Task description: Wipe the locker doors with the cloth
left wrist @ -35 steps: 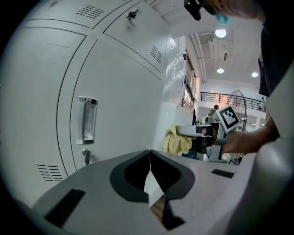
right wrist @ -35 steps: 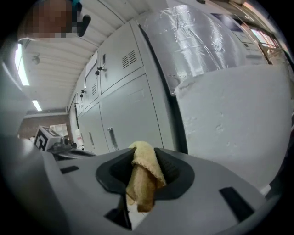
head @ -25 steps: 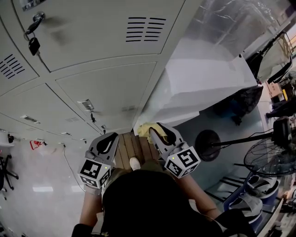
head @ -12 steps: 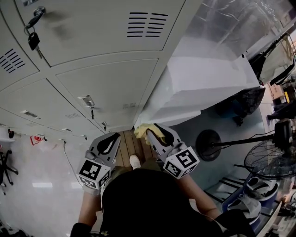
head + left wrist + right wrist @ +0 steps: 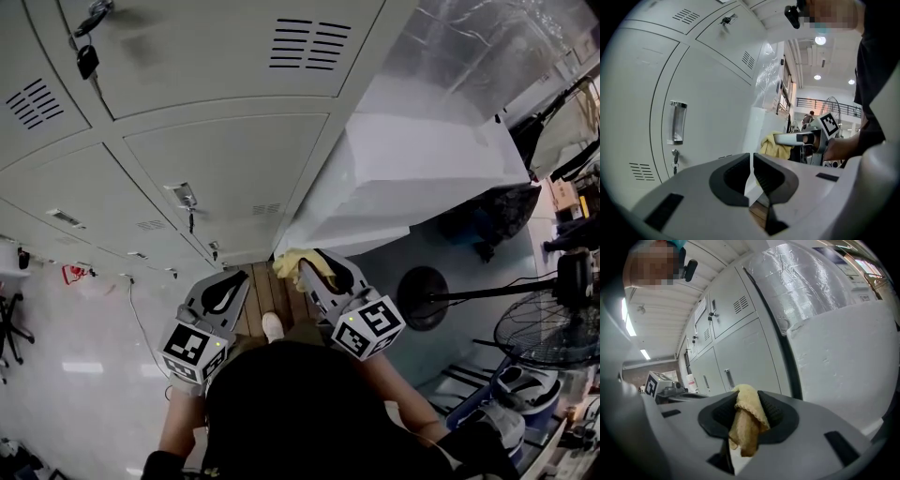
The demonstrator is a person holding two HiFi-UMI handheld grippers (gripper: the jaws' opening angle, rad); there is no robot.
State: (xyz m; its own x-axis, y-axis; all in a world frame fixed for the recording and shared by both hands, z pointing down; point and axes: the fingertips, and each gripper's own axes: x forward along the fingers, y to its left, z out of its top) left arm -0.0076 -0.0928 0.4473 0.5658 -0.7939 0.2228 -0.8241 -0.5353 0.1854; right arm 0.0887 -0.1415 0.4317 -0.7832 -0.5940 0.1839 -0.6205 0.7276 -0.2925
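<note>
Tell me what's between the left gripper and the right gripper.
In the head view, a wooden slatted board and a white shoe toe lie between the left gripper and the right gripper clamping the yellow cloth.

Two grippers are in view, the left gripper [image 5: 751, 159] and the right gripper [image 5: 746, 401]. There is one yellow cloth [image 5: 298, 263]. At least four locker doors [image 5: 225, 164] can be counted on the far side, though the ones receding to the left are too small to count. They carry two vent grilles [image 5: 314, 45] and one hanging key [image 5: 87, 61]. One white block [image 5: 422, 173] stands on the right. One fan [image 5: 548, 328] is at near right. One shoe [image 5: 273, 328] shows on the floor.
</note>
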